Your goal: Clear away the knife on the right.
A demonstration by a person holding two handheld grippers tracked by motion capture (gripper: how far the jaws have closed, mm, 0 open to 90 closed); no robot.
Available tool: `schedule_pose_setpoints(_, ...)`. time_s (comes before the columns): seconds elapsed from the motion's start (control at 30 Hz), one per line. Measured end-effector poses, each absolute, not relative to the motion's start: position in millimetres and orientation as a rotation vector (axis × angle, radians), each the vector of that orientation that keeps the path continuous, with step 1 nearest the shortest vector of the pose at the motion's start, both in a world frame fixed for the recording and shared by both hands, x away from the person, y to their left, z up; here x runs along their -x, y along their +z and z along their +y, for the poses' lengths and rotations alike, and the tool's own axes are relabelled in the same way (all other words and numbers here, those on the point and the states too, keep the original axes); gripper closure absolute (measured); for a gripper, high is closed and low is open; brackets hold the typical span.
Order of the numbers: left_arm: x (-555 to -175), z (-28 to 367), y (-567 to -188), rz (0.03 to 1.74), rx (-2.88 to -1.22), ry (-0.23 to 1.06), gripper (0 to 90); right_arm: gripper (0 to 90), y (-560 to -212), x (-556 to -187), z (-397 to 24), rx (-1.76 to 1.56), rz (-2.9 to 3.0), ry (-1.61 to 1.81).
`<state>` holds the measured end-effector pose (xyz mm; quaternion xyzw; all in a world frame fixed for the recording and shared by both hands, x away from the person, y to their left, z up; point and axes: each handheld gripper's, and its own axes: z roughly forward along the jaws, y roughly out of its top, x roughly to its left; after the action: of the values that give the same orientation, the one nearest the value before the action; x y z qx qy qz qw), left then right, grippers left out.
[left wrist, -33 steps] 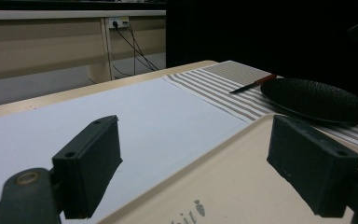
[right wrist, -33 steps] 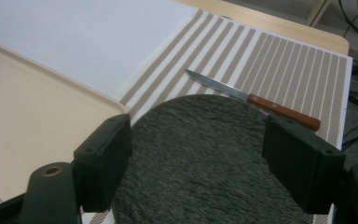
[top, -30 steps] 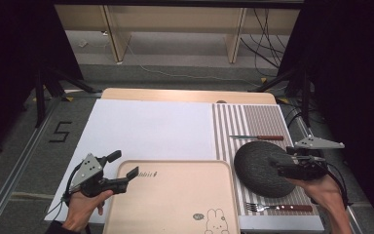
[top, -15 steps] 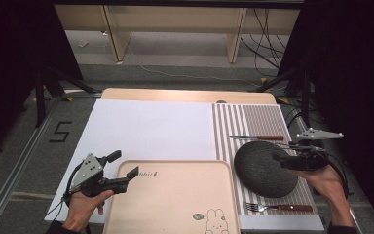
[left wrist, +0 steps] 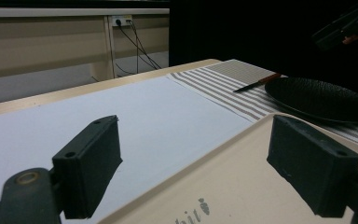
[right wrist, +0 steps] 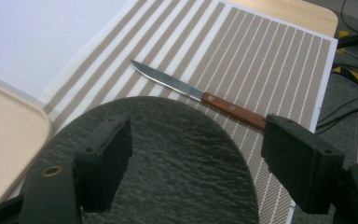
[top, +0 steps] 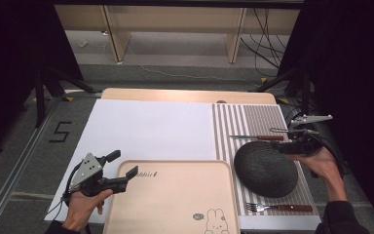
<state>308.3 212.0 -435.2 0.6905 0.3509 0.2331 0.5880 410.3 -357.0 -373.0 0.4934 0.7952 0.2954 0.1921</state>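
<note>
Plate [top: 265, 168] flat on striped mat [top: 272, 117], right of tray [top: 175, 204]; knife [right wrist: 200, 97] behind, fork [top: 278, 208] before it. Right tool [right wrist: 196, 163] wide, empty above plate; left tool [left wrist: 209, 163] wide over tray's corner. Loading apparently not yet begun.

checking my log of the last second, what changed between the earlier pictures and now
The right gripper drew back from the dark round textured plate toward the striped mat's right edge; its jaws stand open, off the plate. The left gripper, open at the beige tray's corner, the wooden-handled knife and the fork stayed put.
</note>
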Motion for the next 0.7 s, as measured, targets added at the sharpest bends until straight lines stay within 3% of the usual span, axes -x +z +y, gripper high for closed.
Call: schedule_pose_setpoints(0.7, -308.2, 212.2, -435.1, 0.815, -1.611, 0.546, 16.3, 25.6, -384.2, -469.3, -373.3, -1.402, 2.299, 0.642)
